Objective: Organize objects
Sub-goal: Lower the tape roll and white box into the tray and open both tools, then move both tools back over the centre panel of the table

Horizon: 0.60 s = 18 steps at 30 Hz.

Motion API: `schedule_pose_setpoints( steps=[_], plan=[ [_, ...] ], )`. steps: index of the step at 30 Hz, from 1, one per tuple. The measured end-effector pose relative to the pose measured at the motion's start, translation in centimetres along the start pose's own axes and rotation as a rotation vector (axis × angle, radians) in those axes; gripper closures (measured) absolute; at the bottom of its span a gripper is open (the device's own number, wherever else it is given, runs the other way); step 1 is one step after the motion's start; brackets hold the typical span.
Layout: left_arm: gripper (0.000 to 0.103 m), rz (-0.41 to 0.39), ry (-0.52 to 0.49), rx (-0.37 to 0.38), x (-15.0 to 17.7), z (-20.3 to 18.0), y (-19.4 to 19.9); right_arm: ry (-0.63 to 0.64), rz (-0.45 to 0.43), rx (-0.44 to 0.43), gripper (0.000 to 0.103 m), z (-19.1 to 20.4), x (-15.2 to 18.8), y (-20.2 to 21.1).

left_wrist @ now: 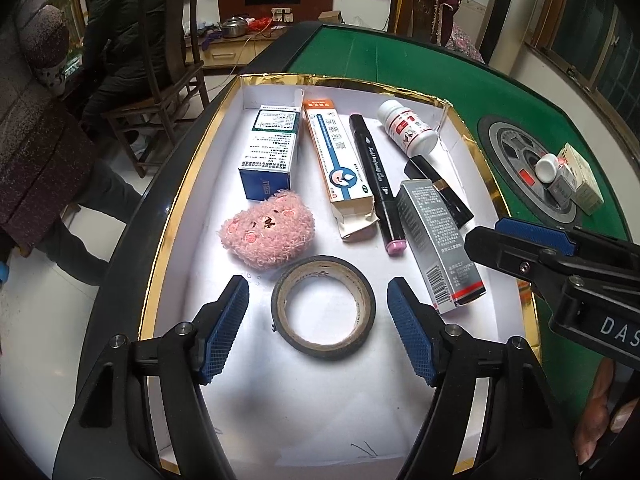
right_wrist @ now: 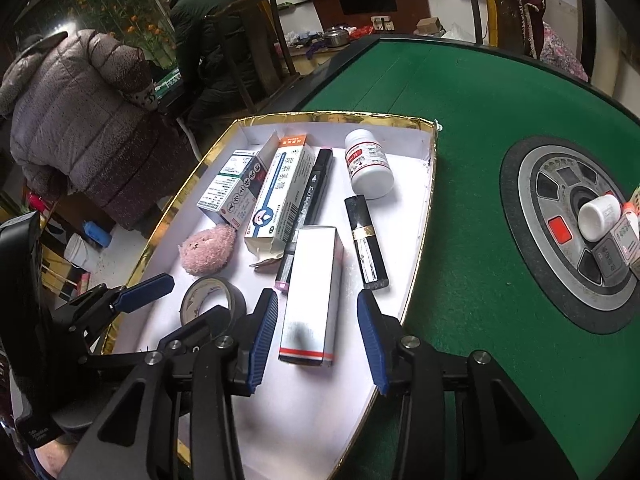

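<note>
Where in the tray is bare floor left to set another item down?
The near end of the tray, this side of the tape roll, is bare. A smaller patch lies along the left wall, beside the plush. The far half is crowded: boxes, marker, bottle and the silver box.

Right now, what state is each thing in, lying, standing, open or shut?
left gripper: open, empty
right gripper: open, empty
tape roll: lying flat
silver box: lying down
ointment box: end flap open
white bottle: on its side, capped
marker: capped
</note>
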<state>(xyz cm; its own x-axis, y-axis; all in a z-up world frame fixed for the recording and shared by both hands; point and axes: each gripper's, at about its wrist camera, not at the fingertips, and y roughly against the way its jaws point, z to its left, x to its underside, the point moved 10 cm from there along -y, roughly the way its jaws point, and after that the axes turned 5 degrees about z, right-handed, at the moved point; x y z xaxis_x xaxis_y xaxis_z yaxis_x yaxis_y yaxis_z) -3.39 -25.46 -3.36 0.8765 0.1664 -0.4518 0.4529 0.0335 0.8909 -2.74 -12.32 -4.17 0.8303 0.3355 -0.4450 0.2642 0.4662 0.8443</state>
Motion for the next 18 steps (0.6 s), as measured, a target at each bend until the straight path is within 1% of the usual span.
schedule_pose_setpoints(
  steps=[6,7,8,9,11,14,16,18],
  plan=[
    [0.029,-0.006,0.011,0.024,0.0,-0.4,0.6,-0.024,-0.012,-0.035,0.056,-0.2,-0.5,0.5],
    [0.028,-0.005,0.017,0.035,0.0,-0.5,0.8,-0.029,-0.015,-0.042,0.055,-0.4,-0.5,0.8],
    [0.024,-0.009,0.022,0.05,0.0,-0.6,1.0,-0.034,-0.019,-0.049,0.054,-0.5,-0.5,1.0],
    [0.024,-0.017,0.025,0.055,-0.1,-0.7,1.2,-0.039,-0.024,-0.056,0.05,-0.7,-0.5,1.3],
    [0.024,-0.039,0.031,0.067,-0.3,-1.0,2.0,-0.048,-0.043,-0.07,0.047,-1.3,-0.4,2.2],
    [0.024,-0.034,0.025,0.137,-0.3,-2.4,2.9,-0.056,-0.075,-0.089,0.037,-2.4,-0.1,3.9],
    [0.024,-0.038,0.008,0.201,-0.4,-4.1,3.7,-0.06,-0.105,-0.083,0.026,-3.9,0.3,5.4],
    [0.024,-0.046,-0.011,0.24,-0.5,-5.9,4.3,-0.075,-0.14,-0.068,0.025,-6.2,0.8,7.3]
  ],
)
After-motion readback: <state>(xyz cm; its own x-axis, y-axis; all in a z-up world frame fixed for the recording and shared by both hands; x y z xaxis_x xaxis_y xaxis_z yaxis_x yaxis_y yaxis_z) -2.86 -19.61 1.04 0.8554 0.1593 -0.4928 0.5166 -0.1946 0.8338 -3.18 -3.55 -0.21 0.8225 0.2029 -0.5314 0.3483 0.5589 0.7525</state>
